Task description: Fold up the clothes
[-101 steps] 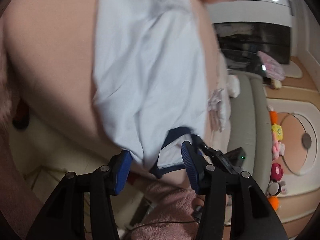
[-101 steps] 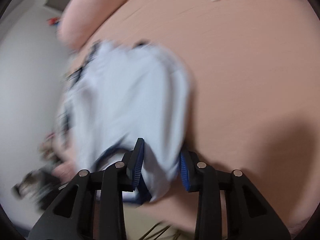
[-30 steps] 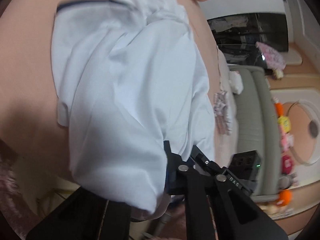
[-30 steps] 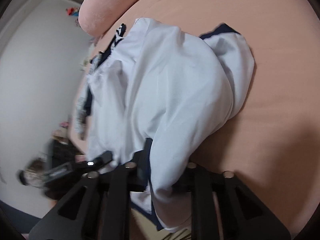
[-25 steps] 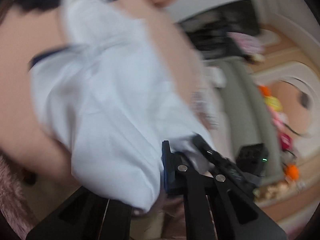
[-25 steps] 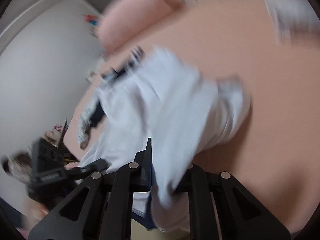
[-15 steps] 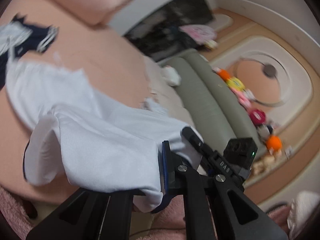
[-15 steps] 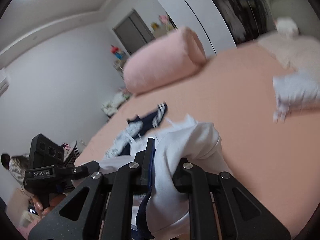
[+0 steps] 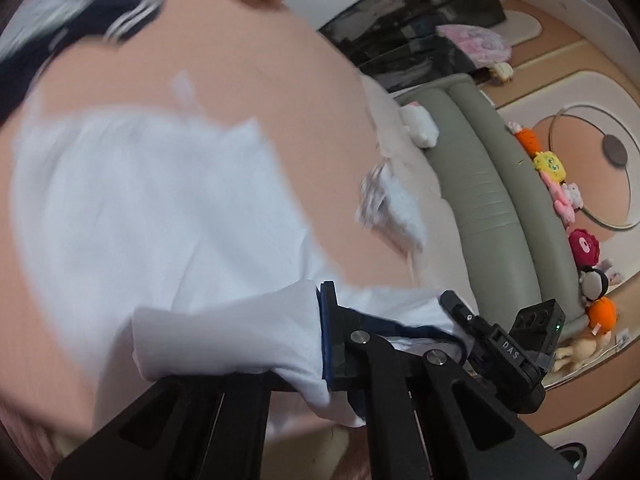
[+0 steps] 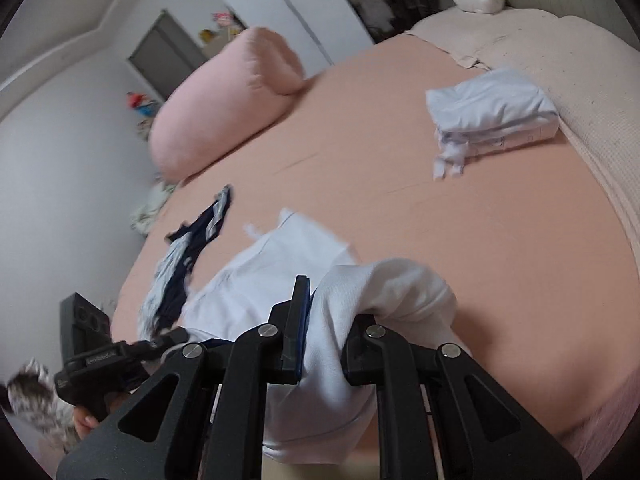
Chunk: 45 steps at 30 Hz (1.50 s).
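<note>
**Pale Blue on Peach**

A pale blue-white shirt (image 10: 280,272) with navy trim lies on a peach bedsheet (image 10: 500,240). At ten o'clock, a navy garment (image 10: 200,236) with white stripes; at eleven, a pink bolster (image 10: 228,100). A folded light-blue pile (image 10: 492,112) sits at two o'clock beside a cream blanket (image 10: 592,80).

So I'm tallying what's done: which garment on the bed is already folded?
The pale blue folded garment by the cream blanket: a neat stack. The white shirt hangs from both hand-held grippers; the navy-and-white garment lies crumpled.
</note>
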Each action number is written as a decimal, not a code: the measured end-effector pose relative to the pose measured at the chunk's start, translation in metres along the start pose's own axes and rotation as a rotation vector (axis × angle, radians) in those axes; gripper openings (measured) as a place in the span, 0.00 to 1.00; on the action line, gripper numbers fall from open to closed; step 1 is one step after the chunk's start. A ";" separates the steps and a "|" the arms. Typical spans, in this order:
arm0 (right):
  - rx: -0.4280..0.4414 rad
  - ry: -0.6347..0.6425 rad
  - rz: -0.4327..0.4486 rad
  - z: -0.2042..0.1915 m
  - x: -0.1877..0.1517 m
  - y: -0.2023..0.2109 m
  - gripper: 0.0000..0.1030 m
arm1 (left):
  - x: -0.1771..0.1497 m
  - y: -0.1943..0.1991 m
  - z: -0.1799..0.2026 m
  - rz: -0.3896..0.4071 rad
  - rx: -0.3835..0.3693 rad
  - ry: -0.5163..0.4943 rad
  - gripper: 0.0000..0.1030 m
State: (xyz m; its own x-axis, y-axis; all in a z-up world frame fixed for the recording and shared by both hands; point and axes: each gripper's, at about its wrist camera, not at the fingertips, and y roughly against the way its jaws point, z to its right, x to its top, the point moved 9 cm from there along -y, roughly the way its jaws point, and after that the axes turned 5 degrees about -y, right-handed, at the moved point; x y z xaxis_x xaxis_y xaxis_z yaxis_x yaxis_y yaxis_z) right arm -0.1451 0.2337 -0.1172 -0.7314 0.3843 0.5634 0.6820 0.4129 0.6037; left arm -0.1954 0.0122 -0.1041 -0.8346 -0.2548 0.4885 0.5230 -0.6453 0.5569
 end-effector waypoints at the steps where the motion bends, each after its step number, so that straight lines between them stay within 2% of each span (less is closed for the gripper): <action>1: 0.005 0.025 0.030 -0.013 0.029 -0.003 0.11 | 0.032 0.016 0.025 0.054 -0.009 -0.053 0.03; 3: 0.016 0.091 0.109 -0.047 0.088 0.006 0.11 | 0.097 0.050 0.076 0.163 -0.026 -0.160 0.02; 6: 0.091 0.158 0.278 -0.114 0.179 0.060 0.11 | 0.193 0.103 0.154 0.326 -0.051 -0.321 0.02; 8: 0.112 0.164 0.373 -0.140 0.215 0.097 0.11 | 0.211 0.141 0.184 0.404 -0.045 -0.390 0.02; 10: 0.118 0.172 0.432 -0.156 0.236 0.130 0.11 | 0.221 0.179 0.210 0.475 -0.034 -0.453 0.02; 12: 0.111 0.162 0.434 -0.156 0.235 0.145 0.11 | 0.210 0.194 0.208 0.481 -0.033 -0.467 0.03; 15: 0.140 0.118 0.376 -0.136 0.205 0.148 0.12 | 0.170 0.175 0.175 0.404 -0.009 -0.416 0.03; 18: 0.111 0.072 0.288 -0.096 0.146 0.126 0.14 | 0.106 0.120 0.109 0.274 0.036 -0.329 0.03; 19: 0.075 0.067 0.261 -0.079 0.124 0.111 0.14 | 0.082 0.095 0.080 0.210 0.056 -0.287 0.03; 21: -0.029 0.067 0.196 -0.039 0.077 0.074 0.14 | 0.032 0.041 0.019 0.068 0.096 -0.191 0.03; 22: -0.110 0.063 0.155 -0.014 0.049 0.051 0.14 | 0.008 0.015 -0.016 0.006 0.148 -0.149 0.03; 24: -0.322 0.046 0.072 0.043 -0.007 0.003 0.14 | -0.040 -0.031 -0.083 -0.111 0.225 -0.013 0.03; 25: -0.430 0.051 0.011 0.074 -0.039 -0.022 0.14 | -0.061 -0.048 -0.108 -0.166 0.239 0.074 0.03; 26: -0.509 0.048 -0.052 0.100 -0.067 -0.042 0.14 | -0.075 -0.058 -0.122 -0.189 0.243 0.121 0.03; 27: -0.531 0.051 -0.073 0.112 -0.083 -0.051 0.14 | -0.080 -0.057 -0.124 -0.173 0.234 0.123 0.03; 29: -0.534 0.111 -0.033 0.114 -0.092 -0.048 0.14 | -0.081 -0.049 -0.119 -0.122 0.209 0.102 0.04; 31: -0.564 0.199 -0.058 0.104 -0.085 -0.046 0.16 | -0.081 -0.047 -0.119 -0.126 0.206 0.093 0.06; 32: -0.556 0.207 -0.040 0.100 -0.079 -0.043 0.17 | -0.082 -0.045 -0.121 -0.126 0.200 0.105 0.06; 34: -0.506 0.153 -0.025 0.100 -0.072 -0.038 0.20 | -0.085 -0.042 -0.128 -0.117 0.178 0.140 0.06; 37: -0.417 0.068 -0.081 0.098 -0.081 -0.045 0.27 | -0.097 -0.041 -0.134 -0.132 0.174 0.141 0.10; 40: -0.360 0.051 -0.164 0.097 -0.102 -0.056 0.31 | -0.103 -0.046 -0.128 -0.159 0.227 0.077 0.10; 42: -0.389 0.095 -0.203 0.093 -0.114 -0.060 0.29 | -0.105 -0.047 -0.124 -0.173 0.265 0.032 0.09; 45: -0.467 0.176 -0.205 0.090 -0.115 -0.056 0.26 | -0.116 -0.035 -0.121 -0.199 0.328 -0.045 0.08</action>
State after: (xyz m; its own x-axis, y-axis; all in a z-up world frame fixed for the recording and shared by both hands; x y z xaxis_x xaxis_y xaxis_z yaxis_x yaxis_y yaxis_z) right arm -0.0988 0.2408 -0.2663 -0.8658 0.1737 0.4693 0.4822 0.0382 0.8753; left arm -0.1377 -0.0226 -0.2620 -0.9206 -0.1110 0.3744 0.3855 -0.4120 0.8256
